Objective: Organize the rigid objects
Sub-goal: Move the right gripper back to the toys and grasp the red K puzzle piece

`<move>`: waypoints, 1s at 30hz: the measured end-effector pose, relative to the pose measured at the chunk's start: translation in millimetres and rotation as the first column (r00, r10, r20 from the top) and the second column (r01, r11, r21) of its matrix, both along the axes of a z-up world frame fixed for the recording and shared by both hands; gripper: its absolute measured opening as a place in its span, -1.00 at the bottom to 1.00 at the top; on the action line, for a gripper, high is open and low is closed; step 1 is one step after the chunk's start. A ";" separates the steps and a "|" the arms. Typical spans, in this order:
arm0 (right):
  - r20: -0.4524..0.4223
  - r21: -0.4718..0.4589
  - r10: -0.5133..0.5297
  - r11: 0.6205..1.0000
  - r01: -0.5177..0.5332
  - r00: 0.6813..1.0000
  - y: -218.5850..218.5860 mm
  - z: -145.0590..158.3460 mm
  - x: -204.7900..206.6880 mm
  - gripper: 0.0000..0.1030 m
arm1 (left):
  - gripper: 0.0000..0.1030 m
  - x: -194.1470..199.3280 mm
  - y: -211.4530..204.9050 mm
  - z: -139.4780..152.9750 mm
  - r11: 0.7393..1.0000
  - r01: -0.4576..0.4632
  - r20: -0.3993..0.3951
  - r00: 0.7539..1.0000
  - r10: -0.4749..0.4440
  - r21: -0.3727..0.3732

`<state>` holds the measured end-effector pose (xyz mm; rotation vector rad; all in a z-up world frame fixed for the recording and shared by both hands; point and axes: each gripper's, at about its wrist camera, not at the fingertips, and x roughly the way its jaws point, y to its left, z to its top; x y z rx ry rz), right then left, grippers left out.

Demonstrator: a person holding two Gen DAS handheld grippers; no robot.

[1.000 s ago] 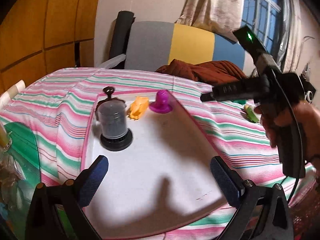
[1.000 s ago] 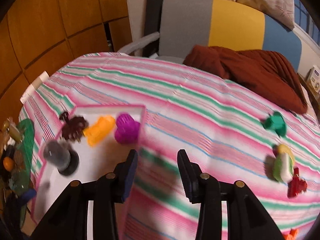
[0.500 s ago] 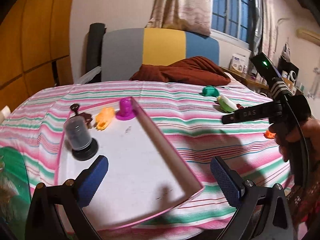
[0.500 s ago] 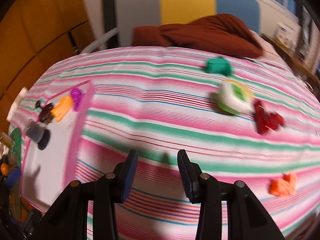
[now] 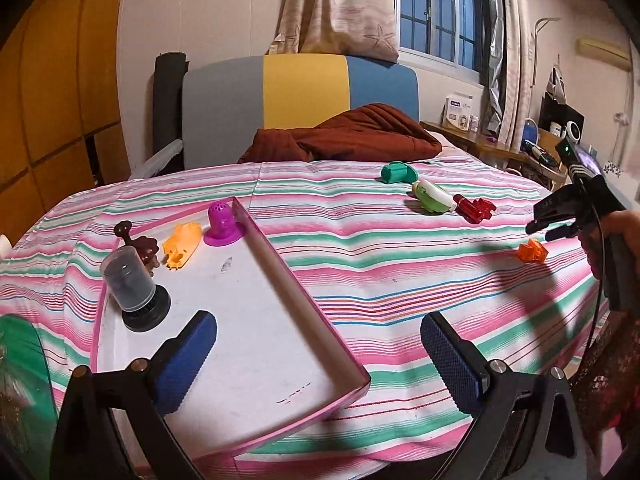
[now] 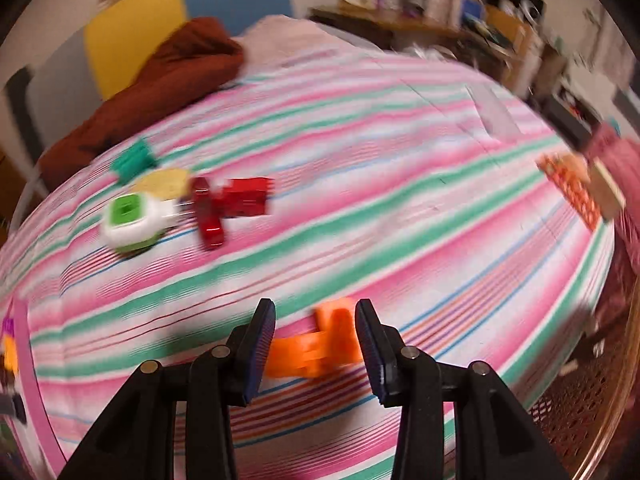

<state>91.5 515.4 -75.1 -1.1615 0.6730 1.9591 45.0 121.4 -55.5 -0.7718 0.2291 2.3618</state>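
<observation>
Between the fingers of my right gripper (image 6: 316, 344) lay the orange piece (image 6: 320, 346), resting on the striped cloth (image 6: 360, 168); the jaws stood part open around it, and through the blur I could not tell whether a pad touched it. A second before, that gripper had looked across at the tray from near its corner; it had since swung over to the far end of the bed and tipped downward, its jaw gap unchanged. I judged this to be the approach for the next pickup, with the closing not yet made. My left gripper (image 5: 318, 356) hung released and empty over the near corner of the tray (image 5: 304, 292), having drifted a little so that more of the bed came into sight.

Still loose on the cloth were a red piece (image 6: 228, 204), a green and white piece (image 6: 132, 220) just beside it, and a teal piece (image 6: 132, 162) further back.

The pink-rimmed tray held four things along its far and left sides: a purple cap-shaped piece (image 5: 223, 224), a yellow-orange piece (image 5: 183, 245), a dark brown piece (image 5: 138, 242), and a grey canister (image 5: 132, 284) on a black base. The rest of its white floor was bare. By my count four pieces remained to be gathered.
</observation>
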 end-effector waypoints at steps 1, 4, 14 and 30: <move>0.003 -0.034 -0.021 0.999 0.021 1.000 7.6 -3.6 3.4 -0.19 | 0.99 0.4 1.1 0.2 1.000 0.003 -0.001 1.000 -0.003 -0.004; -0.040 -0.187 -0.064 0.981 0.056 0.997 22.3 -21.9 10.1 -0.19 | 0.99 2.9 3.2 1.0 1.000 0.008 -0.008 1.000 -0.008 -0.008; -0.232 -0.243 0.255 0.919 -0.310 0.939 -39.6 -25.6 -51.2 -0.21 | 0.99 3.2 6.6 0.7 1.000 0.005 -0.010 1.000 -0.005 -0.027; -0.181 0.020 0.190 0.982 -0.190 0.965 51.7 8.7 -81.5 -0.19 | 0.99 8.9 13.3 2.0 0.998 0.015 -0.031 0.999 -0.016 -0.057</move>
